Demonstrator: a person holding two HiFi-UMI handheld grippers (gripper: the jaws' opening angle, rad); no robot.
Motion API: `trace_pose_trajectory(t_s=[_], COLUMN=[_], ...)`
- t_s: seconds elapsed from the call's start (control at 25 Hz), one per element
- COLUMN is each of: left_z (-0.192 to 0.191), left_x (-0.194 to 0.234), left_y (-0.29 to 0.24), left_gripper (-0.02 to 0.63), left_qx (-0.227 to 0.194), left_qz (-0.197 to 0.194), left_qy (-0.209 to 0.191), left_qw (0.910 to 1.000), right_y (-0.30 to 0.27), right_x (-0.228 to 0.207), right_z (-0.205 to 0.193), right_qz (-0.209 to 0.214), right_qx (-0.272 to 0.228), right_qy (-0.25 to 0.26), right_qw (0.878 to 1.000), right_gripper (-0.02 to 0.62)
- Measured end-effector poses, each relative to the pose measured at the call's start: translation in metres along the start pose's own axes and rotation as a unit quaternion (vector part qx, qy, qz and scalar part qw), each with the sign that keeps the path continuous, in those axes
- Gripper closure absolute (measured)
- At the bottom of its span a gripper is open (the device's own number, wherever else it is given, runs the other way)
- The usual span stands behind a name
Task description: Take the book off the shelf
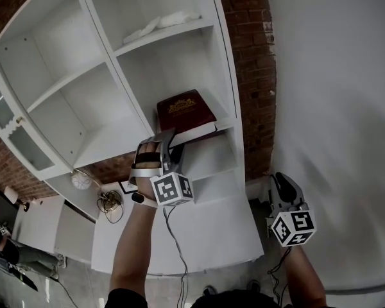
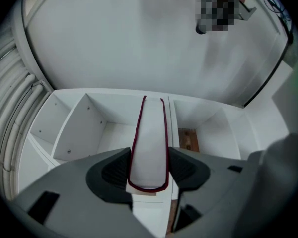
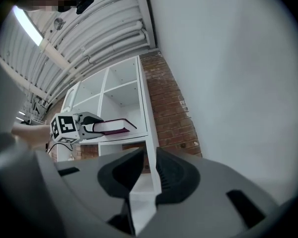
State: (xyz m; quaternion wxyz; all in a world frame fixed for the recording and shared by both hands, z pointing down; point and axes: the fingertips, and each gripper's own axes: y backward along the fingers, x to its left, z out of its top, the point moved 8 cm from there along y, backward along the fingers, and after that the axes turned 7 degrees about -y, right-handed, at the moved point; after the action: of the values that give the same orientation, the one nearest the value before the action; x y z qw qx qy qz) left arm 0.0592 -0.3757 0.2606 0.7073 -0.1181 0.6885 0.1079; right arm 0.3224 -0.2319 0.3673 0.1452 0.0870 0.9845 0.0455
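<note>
A dark red book [image 1: 185, 111] with gold print lies flat on a board of the white shelf unit [image 1: 228, 56], and its near end sticks out over the board's front edge. My left gripper [image 1: 165, 147] is shut on that end from below. In the left gripper view the white page edge of the book [image 2: 149, 148], rimmed by the red covers, fills the gap and both pads [image 2: 115, 170] touch it. The right gripper view shows the book [image 3: 111, 127] in the left gripper [image 3: 87, 128]. My right gripper [image 1: 283, 183] hangs lower right by the wall, jaws slightly apart and empty [image 3: 148, 162].
A folded white cloth [image 1: 160, 23] lies on the shelf above. Brick wall [image 1: 253, 76] shows behind the unit and a plain white wall [image 1: 333, 108] stands to the right. On a low white cabinet [image 1: 199, 236] below sit a round white object [image 1: 81, 181] and a wire object [image 1: 109, 202].
</note>
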Motion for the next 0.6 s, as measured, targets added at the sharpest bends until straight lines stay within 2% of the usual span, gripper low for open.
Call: trace_pose_trajectory(t_s=[0.2, 0.48, 0.6], left_z=[0.005, 0.016, 0.026], left_x=[-0.003, 0.005, 0.006], left_y=[0.023, 0.067, 0.090], left_gripper=[0.379, 0.380, 0.380], left_qx=[-0.010, -0.038, -0.055], left_qz=[0.016, 0.023, 0.028], left_qy=[-0.007, 0.008, -0.010], left_qw=[0.9998, 0.9990, 0.9981], right_y=[-0.013, -0.030, -0.037], right_x=[0.005, 0.019, 0.028], right_z=[-0.002, -0.008, -0.012], right_qz=[0.037, 0.092, 0.117], right_qx=[0.006, 0.026, 0.035], right_qy=[-0.008, -0.013, -0.019], right_qw=[0.999, 0.995, 0.992], right_gripper=[0.528, 0.532, 0.535])
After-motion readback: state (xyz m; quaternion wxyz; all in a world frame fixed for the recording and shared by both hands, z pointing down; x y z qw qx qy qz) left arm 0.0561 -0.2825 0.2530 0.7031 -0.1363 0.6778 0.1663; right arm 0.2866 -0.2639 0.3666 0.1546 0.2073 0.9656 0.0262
